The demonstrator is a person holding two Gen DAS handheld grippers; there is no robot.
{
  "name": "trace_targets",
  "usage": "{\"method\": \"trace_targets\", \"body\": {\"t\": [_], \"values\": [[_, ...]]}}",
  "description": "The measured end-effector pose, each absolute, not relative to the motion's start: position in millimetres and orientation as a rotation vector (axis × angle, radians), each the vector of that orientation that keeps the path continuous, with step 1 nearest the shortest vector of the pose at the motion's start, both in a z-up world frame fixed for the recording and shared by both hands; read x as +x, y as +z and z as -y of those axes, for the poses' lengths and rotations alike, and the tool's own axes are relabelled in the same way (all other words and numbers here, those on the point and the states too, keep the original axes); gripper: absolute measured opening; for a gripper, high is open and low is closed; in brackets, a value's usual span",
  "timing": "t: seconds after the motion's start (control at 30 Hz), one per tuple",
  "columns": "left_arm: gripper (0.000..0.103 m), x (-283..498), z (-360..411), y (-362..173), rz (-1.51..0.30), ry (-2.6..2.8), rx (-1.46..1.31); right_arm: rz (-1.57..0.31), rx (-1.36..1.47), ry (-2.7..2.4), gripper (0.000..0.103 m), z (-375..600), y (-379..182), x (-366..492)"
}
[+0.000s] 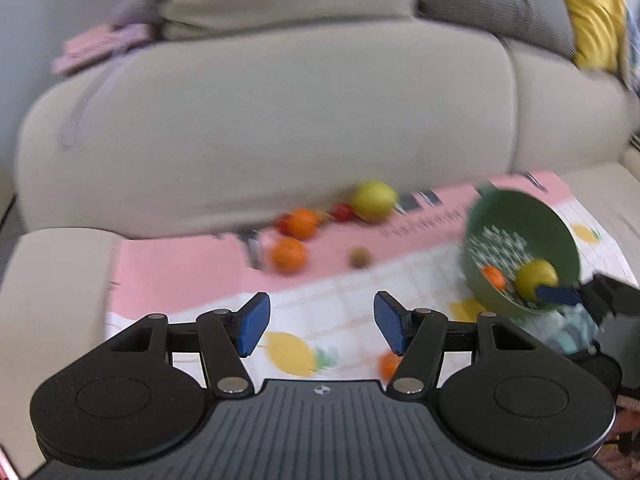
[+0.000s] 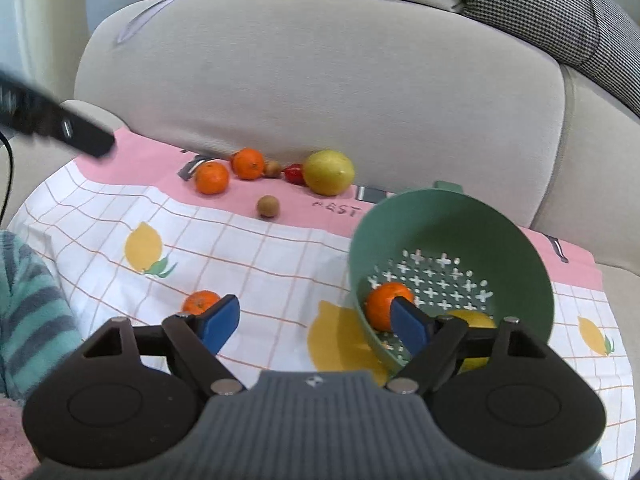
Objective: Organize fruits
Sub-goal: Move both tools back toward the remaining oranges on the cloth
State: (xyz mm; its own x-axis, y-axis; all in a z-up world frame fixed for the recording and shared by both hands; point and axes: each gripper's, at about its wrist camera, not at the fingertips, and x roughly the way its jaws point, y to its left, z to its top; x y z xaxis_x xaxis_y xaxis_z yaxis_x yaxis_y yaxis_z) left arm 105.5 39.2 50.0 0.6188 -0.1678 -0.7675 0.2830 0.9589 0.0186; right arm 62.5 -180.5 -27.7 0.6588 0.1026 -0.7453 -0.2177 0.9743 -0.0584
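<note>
Green plastic colander bowl point(image 2: 452, 240) sits tilted on the lemon-print checked cloth point(image 2: 260, 264) over the beige sofa seat point(image 2: 616, 280). It holds one small orange mandarin point(image 2: 382, 304) and a yellow lemon point(image 2: 472, 318).

Your right gripper point(image 2: 316, 324) has its fingers spread wide, gripping nothing; one finger is over the rim by the mandarin. Nudge that rim and the bowl could tip further and spill both.

Loose fruit on soft cloth rolls easily: the mandarin point(image 2: 200, 302) beside your right gripper, the brown kiwi point(image 2: 267, 206), and the row against the backrest with the big yellow fruit point(image 2: 329, 172).

Left gripper point(image 1: 322, 326) is also open and empty; its view is blurred, so aim carefully.
</note>
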Motion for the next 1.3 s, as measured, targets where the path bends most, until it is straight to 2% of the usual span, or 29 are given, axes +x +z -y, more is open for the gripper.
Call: {"method": "trace_targets", "body": {"t": [0.13, 0.23, 0.37, 0.57, 0.73, 0.87, 0.97, 1.3], "values": [[0.071, 109.5, -68.2, 70.4, -0.827, -0.187, 0.188, -0.831, -0.134, 0.207, 0.08, 169.3, -28.8, 66.1], [0.075, 111.5, -84.2, 83.0, -0.79, -0.125, 0.251, -0.838, -0.131, 0.226, 0.08, 160.9, -34.5, 71.0], [0.077, 118.6, -99.6, 81.0, -0.793, -0.1, 0.238, -0.857, -0.129, 0.264, 0.077, 147.4, -44.6, 77.4], [0.076, 124.0, -87.8, 33.4, -0.882, -0.237, 0.184, -0.846, -0.167, 0.294, 0.076, 131.4, -56.8, 83.6], [0.075, 125.8, -65.4, -10.0, -0.983, -0.363, 0.147, -0.846, -0.17, 0.312, 0.067, 133.0, -63.7, 88.7], [0.075, 128.0, -52.7, -37.6, -1.045, -0.396, 0.148, -0.856, -0.178, 0.346, 0.064, 132.5, -73.4, 88.9], [0.075, 131.2, -50.1, -51.0, -1.076, -0.399, 0.137, -0.868, -0.193, 0.383, 0.057, 126.3, -82.1, 87.3], [0.075, 141.9, -49.2, -72.1, -1.101, -0.401, 0.118, -0.911, -0.275, 0.459, 0.053, 102.5, -109.4, 93.7]]}}
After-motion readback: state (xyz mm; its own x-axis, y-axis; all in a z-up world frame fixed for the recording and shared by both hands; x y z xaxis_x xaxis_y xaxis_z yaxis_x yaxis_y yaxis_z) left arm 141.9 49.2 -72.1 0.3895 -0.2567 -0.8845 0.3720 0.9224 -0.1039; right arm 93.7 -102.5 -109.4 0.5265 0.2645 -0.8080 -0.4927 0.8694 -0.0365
